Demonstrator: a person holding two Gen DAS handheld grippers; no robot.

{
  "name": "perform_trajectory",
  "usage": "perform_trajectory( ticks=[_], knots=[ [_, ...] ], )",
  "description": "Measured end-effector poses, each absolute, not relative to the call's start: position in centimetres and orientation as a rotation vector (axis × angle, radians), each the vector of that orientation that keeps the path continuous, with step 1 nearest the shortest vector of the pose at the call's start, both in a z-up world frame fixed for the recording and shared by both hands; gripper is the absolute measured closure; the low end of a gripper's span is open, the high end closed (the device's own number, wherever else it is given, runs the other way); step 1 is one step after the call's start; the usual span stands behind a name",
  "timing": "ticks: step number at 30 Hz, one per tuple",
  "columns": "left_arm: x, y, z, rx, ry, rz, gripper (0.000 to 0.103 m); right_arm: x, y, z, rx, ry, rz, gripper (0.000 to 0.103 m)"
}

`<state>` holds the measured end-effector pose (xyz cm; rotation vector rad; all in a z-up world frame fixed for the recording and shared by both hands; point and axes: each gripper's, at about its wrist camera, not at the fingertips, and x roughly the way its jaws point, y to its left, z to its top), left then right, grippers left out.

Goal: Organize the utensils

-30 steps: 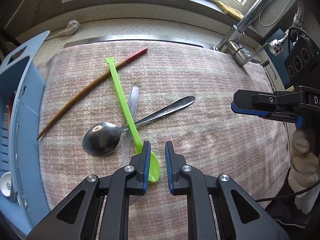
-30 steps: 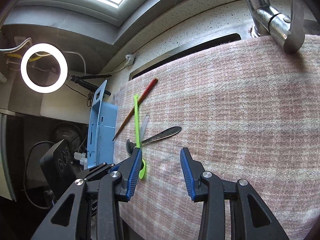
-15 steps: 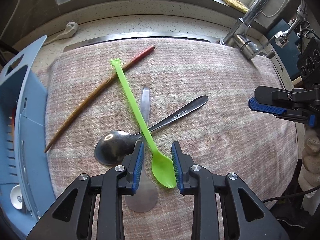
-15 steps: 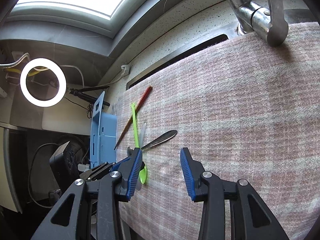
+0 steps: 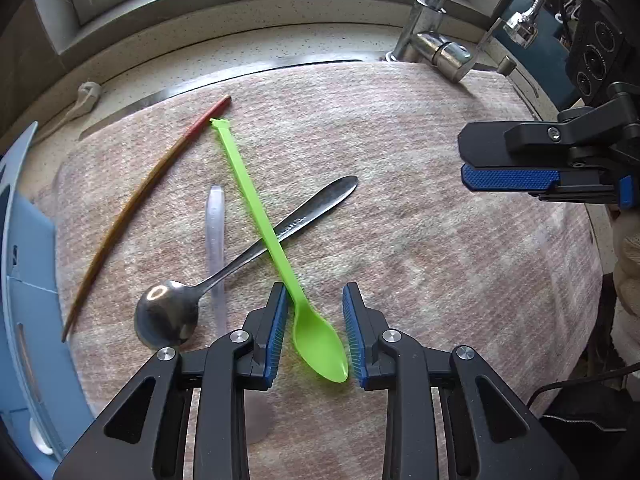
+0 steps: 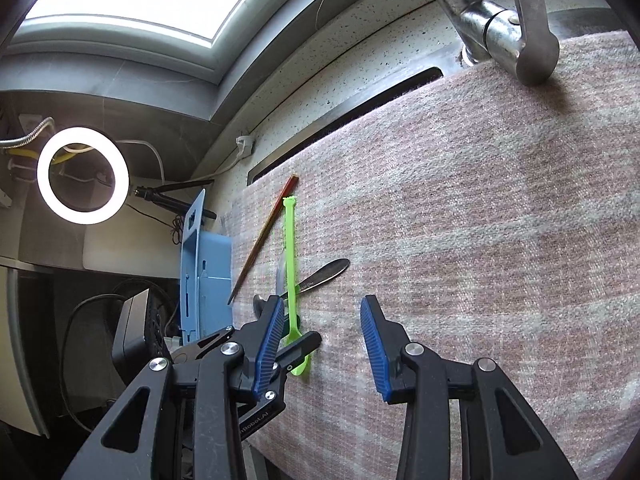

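Observation:
A green plastic spoon [image 5: 276,248] lies on the pink checked cloth [image 5: 420,240], across a metal spoon [image 5: 240,264] and beside a clear plastic spoon [image 5: 216,240]. A brown chopstick with a red end [image 5: 132,208] lies to the left. My left gripper [image 5: 314,332] is open, its pads on either side of the green spoon's bowl without pressing it. My right gripper [image 6: 322,340] is open and empty above the cloth, to the right of the utensils; it also shows in the left wrist view [image 5: 520,168]. The green spoon [image 6: 291,264] and chopstick [image 6: 264,236] show in the right wrist view.
A blue utensil rack [image 5: 24,280] stands at the cloth's left edge, also in the right wrist view [image 6: 204,272]. A chrome tap [image 5: 436,36] rises at the back right. A ring light [image 6: 82,176] glows at far left. The window sill runs behind.
My left gripper has opened wider and drawn back so the green spoon's bowl now lies between its pads. The right gripper has shifted slightly over the cloth.

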<state>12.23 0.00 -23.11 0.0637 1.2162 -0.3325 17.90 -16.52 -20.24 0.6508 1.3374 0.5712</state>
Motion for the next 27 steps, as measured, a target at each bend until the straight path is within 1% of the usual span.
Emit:
perform_trajectory(
  ticks=[13,22,27],
  knots=[
    [11.1,-4.3,-23.4,0.011,1.194,-0.478,0.077,18.6,-16.1,-22.3,0.66,1.405,0.54,0.067],
    [8.5,1.9,-20.8,-0.048,1.166,-0.389,0.077,18.5,-13.5,-22.9,0.576,1.431,0.542,0.067],
    [8.9,5.5,-20.7,-0.059,1.163,-0.297,0.077,18.5,-11.6,-22.9,0.505,1.436,0.531,0.068]
  ],
)
